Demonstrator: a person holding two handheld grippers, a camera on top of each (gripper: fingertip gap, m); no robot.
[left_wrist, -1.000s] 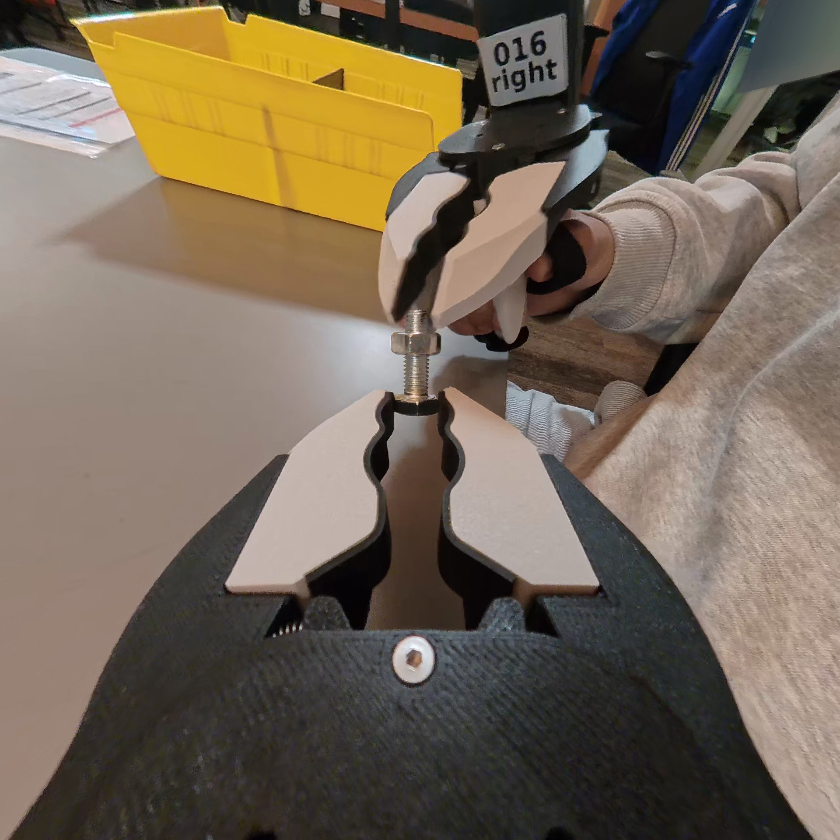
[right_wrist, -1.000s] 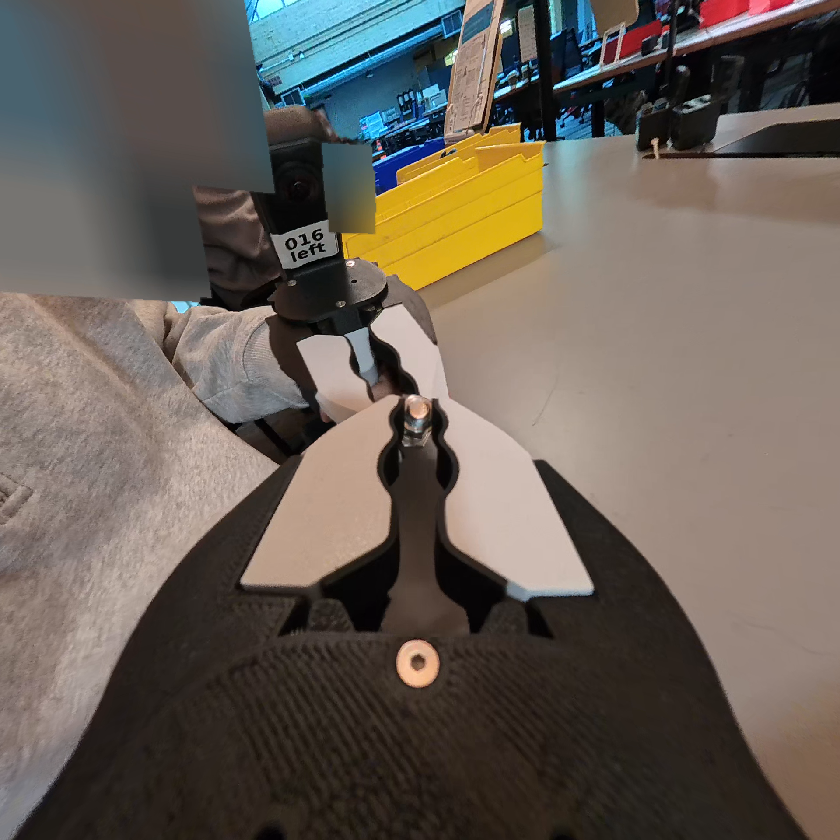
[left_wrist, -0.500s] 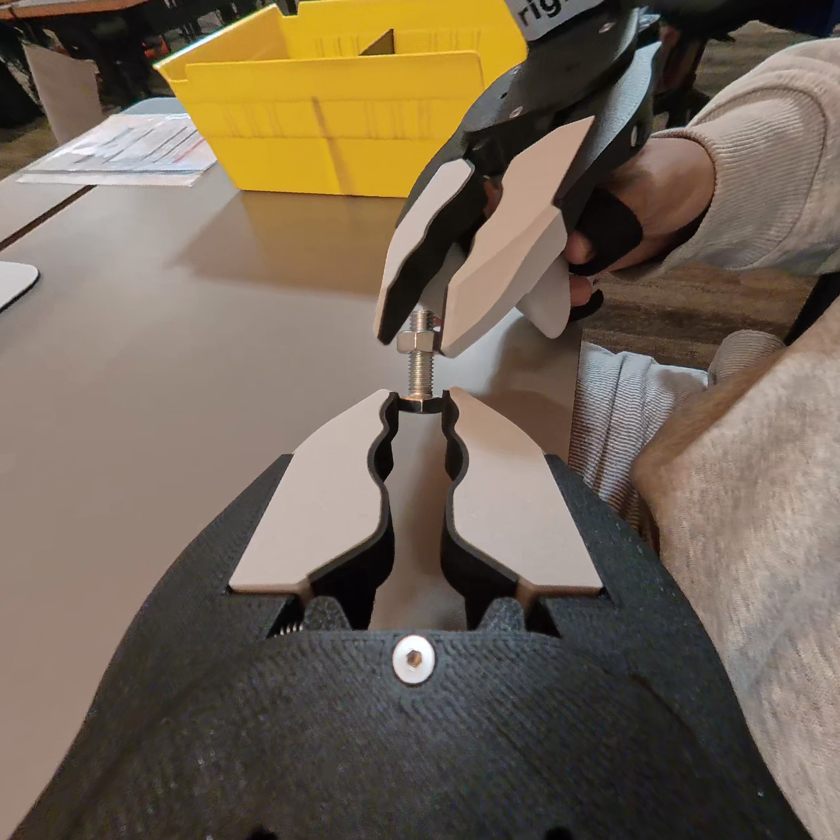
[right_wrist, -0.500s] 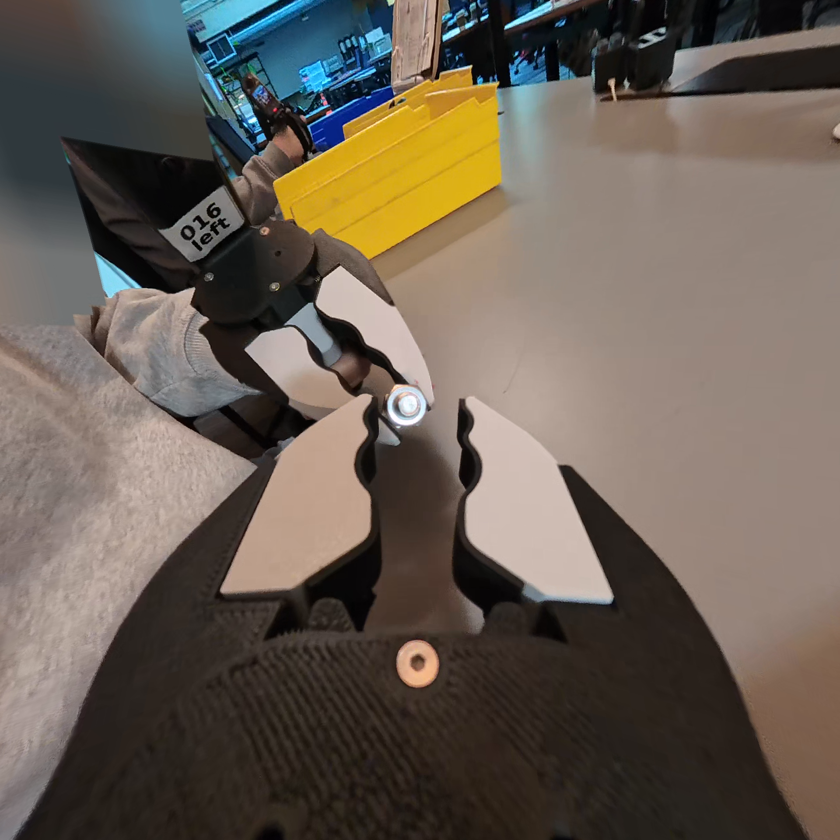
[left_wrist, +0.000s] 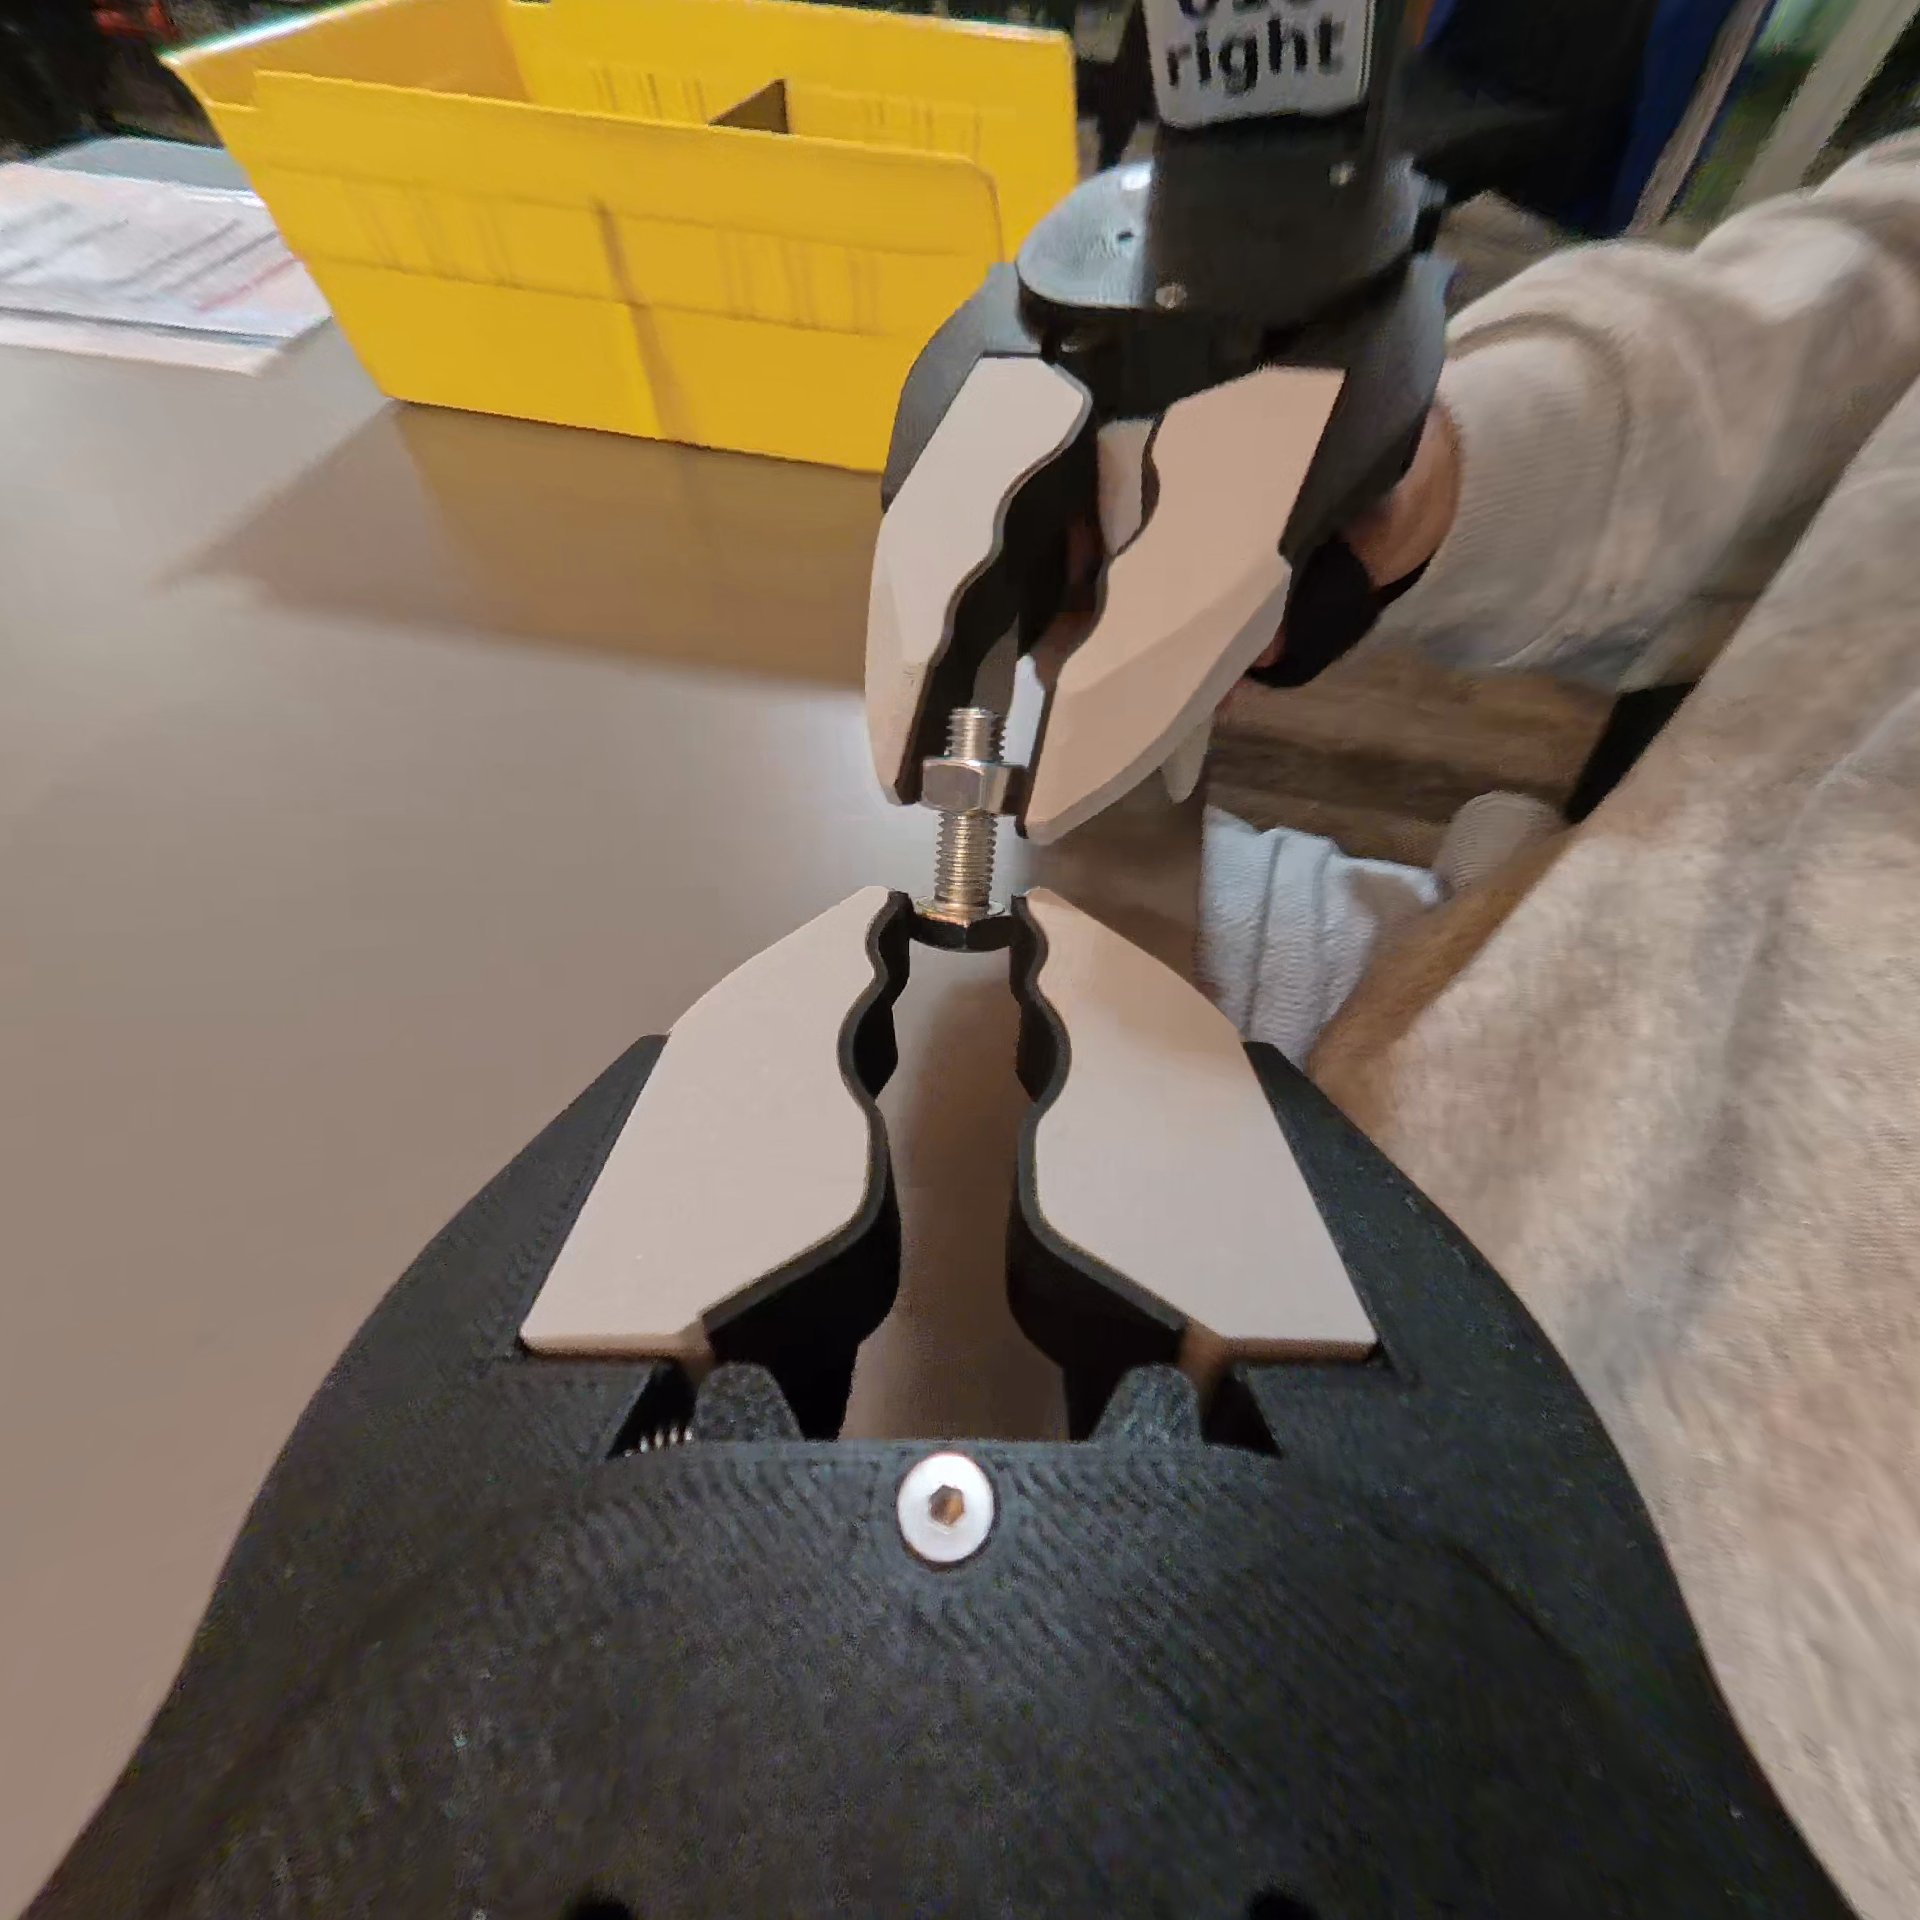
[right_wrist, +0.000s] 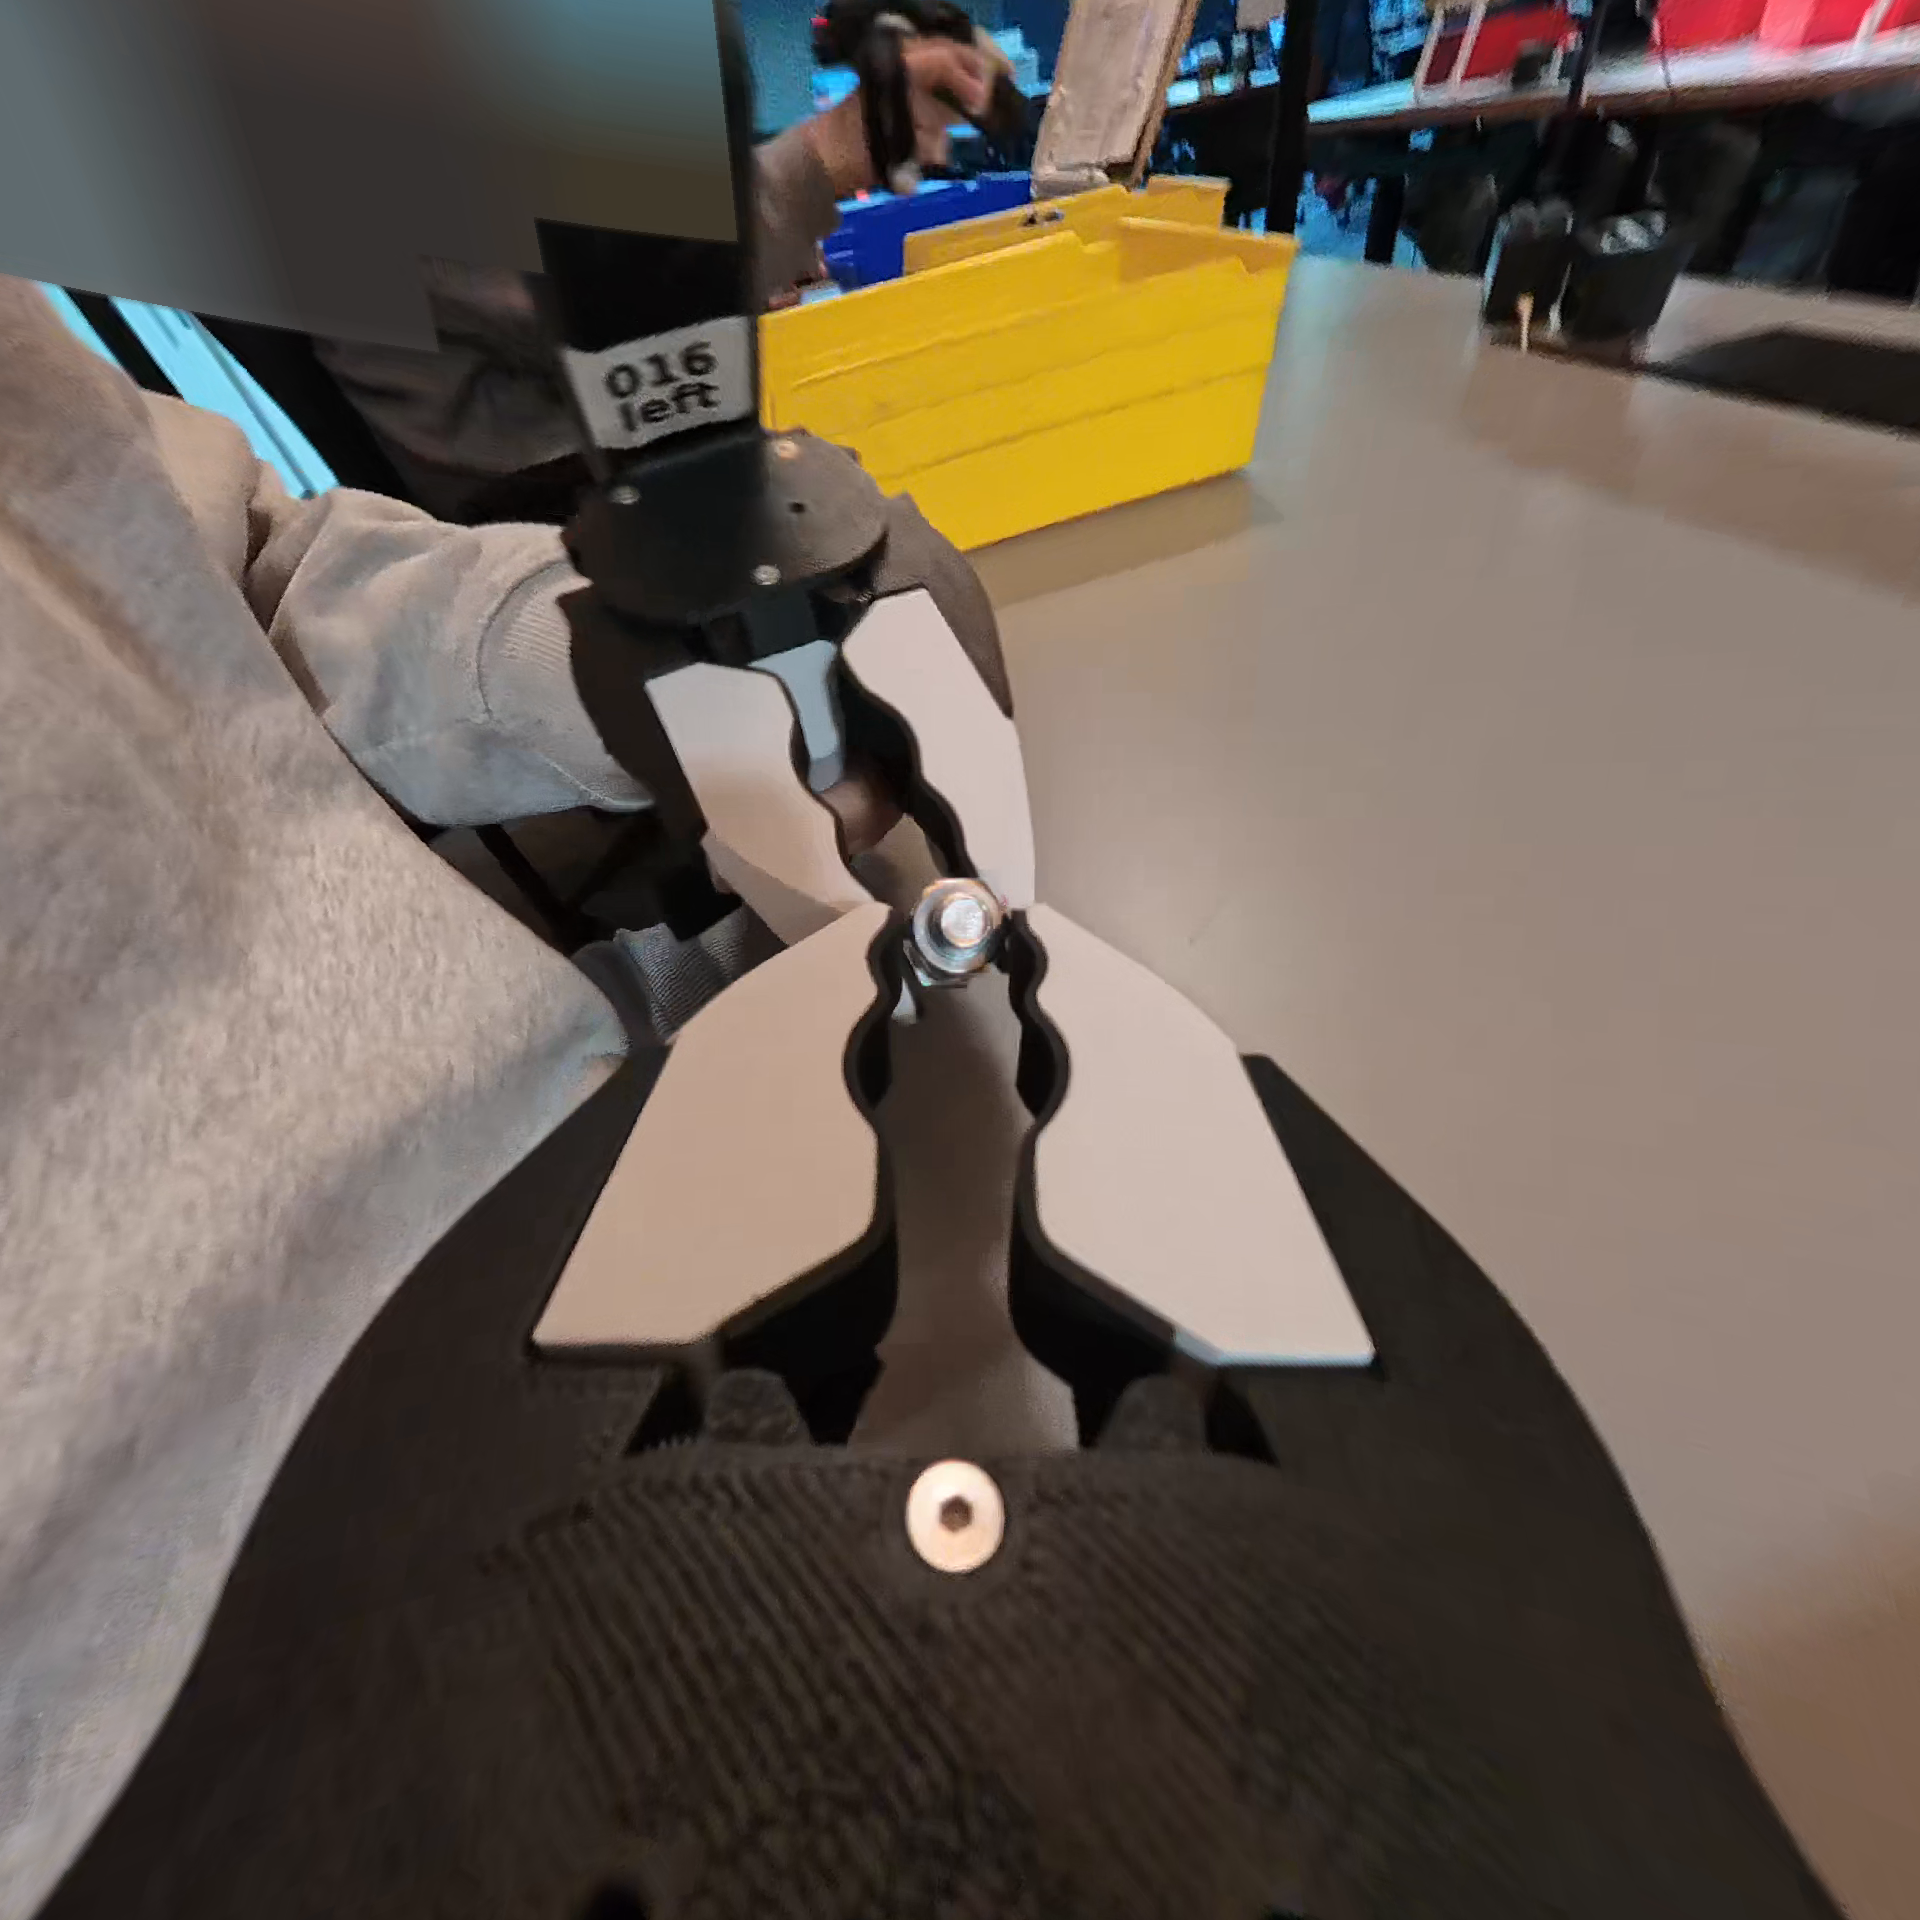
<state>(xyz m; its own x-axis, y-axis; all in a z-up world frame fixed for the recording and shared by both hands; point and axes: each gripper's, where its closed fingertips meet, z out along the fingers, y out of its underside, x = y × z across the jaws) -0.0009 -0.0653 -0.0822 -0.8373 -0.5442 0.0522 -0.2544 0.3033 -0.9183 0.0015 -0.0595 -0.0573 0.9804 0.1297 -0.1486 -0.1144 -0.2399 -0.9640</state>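
The left gripper (left_wrist: 961, 920) has its jaws pinching the head of a silver bolt (left_wrist: 964, 852); the bolt stands straight up above the tan table (left_wrist: 364, 831); the right gripper (left_wrist: 966, 800) comes down from above, its jaws squeezing the nut (left_wrist: 966, 784) on the bolt's thread; a yellow bin (left_wrist: 623, 260) sits farther back on the table; grey sleeves (left_wrist: 1610, 416) show beside the grippers.

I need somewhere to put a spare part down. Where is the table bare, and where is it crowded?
The table is bare between the yellow bin and the left gripper. It is crowded at the near edge, where the right gripper pinches the nut on the bolt.
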